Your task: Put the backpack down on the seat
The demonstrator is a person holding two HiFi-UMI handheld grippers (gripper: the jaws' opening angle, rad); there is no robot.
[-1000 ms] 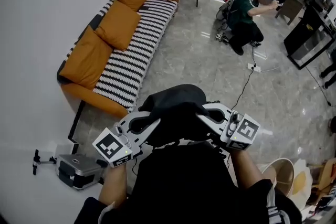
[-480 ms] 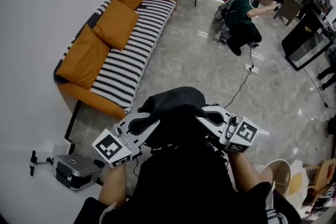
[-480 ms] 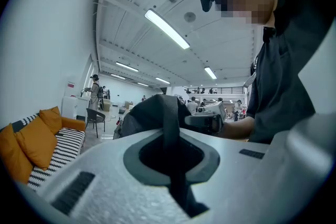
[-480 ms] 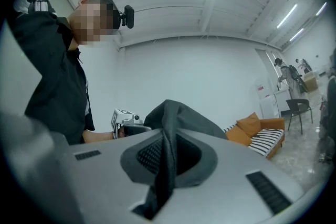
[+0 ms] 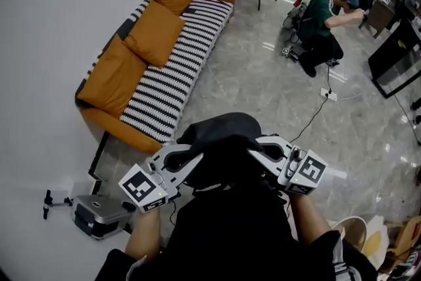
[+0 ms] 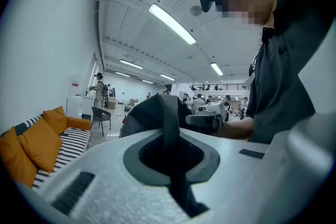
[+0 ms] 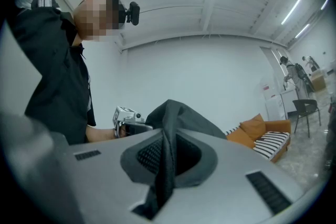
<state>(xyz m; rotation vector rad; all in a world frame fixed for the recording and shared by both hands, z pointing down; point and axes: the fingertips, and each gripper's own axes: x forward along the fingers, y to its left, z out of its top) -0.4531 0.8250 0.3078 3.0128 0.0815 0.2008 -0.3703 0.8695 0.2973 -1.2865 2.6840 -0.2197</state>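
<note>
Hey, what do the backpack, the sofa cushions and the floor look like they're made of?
The backpack: black matte woven cloth, probably nylon; it sags and creases softly. The cushions: orange, smooth, perhaps leather or faux leather; unclear. The floor: grey polished stone or tile, glossy with light reflections.

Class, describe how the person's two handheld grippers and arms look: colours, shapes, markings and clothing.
The left gripper and right gripper are light grey plastic with broad jaws and dark grey pad recesses. Each carries a cube with black-and-white square markers. The person's short sleeves are black.
</note>
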